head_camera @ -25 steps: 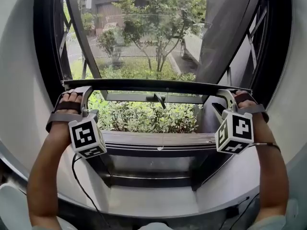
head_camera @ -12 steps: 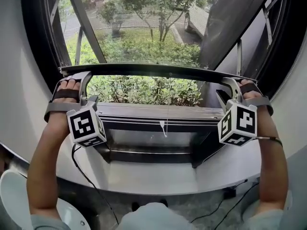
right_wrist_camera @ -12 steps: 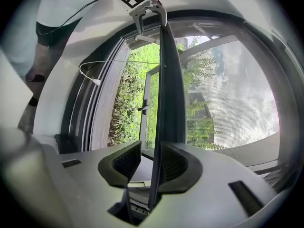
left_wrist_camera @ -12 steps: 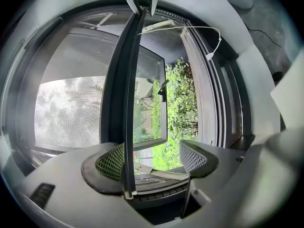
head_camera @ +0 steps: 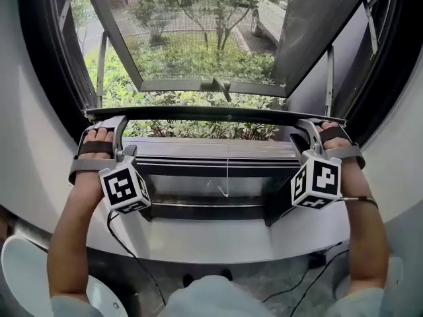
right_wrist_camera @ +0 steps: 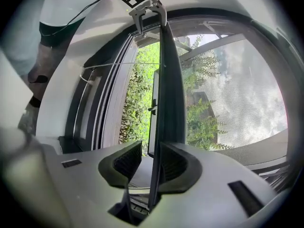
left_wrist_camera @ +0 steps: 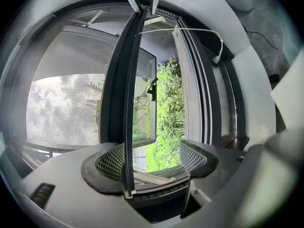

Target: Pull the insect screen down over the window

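Observation:
The insect screen's dark bottom bar [head_camera: 211, 115] runs level across the window, a short way above the lower frame [head_camera: 211, 170]. Its mesh [head_camera: 198, 38] hangs above it. My left gripper [head_camera: 100, 120] is at the bar's left end. In the left gripper view the bar [left_wrist_camera: 124, 103] lies against one pad and the other pad [left_wrist_camera: 194, 158] stands well clear, so the left gripper [left_wrist_camera: 152, 158] is open. My right gripper [head_camera: 324, 125] is at the right end. Its jaws have just been closing, with the bar [right_wrist_camera: 164, 103] between them against one pad and a narrow gap at the other pad [right_wrist_camera: 129, 161].
A thin white pull cord [head_camera: 227, 177] dangles from the bar's middle over the lower frame. An outward-opening casement with a handle [head_camera: 218, 88] stands beyond the mesh, with green bushes outside. The white sill [head_camera: 218, 240] curves below, and a black cable [head_camera: 125, 249] trails from the left gripper.
Both grippers and the bar have come down together. The open gap between the bar and the lower frame has narrowed, and more mesh shows above the bar.

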Action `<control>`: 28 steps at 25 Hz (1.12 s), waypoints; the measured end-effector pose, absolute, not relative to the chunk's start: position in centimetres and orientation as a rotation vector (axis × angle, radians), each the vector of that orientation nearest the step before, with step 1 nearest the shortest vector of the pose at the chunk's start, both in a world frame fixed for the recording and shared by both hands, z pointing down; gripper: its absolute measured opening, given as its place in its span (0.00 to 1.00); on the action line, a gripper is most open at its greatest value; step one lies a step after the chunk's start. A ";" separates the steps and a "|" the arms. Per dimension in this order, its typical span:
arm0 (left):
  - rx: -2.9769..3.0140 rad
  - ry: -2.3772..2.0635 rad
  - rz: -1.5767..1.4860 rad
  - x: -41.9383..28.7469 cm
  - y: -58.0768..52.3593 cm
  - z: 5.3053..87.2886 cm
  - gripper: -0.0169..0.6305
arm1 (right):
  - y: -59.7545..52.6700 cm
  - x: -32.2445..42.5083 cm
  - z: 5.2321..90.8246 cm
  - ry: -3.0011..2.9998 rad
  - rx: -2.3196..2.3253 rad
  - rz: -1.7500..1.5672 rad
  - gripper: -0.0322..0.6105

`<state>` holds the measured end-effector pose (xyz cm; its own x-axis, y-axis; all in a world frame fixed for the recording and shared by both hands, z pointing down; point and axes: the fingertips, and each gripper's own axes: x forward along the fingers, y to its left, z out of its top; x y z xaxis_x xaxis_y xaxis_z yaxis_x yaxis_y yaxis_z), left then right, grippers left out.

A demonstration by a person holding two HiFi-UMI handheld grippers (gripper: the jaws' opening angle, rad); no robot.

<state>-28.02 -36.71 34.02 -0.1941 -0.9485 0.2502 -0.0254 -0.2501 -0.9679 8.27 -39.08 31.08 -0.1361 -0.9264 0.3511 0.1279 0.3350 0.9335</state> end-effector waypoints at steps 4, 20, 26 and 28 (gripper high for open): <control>-1.273 1.255 -1.546 -28.0 -36.7 34.0 0.60 | -39.1 8.2 31.1 -1.408 0.823 -1.107 0.24; -1.211 1.260 -1.537 -28.1 -36.9 35.1 0.60 | -39.1 8.5 32.2 -1.382 0.826 -1.118 0.24; -1.220 1.291 -1.505 -27.8 -36.8 36.1 0.60 | -39.1 8.5 33.3 -1.381 0.826 -1.114 0.24; -1.213 1.281 -1.521 -28.0 -36.8 36.5 0.60 | -39.0 8.5 33.8 -1.373 0.821 -1.108 0.24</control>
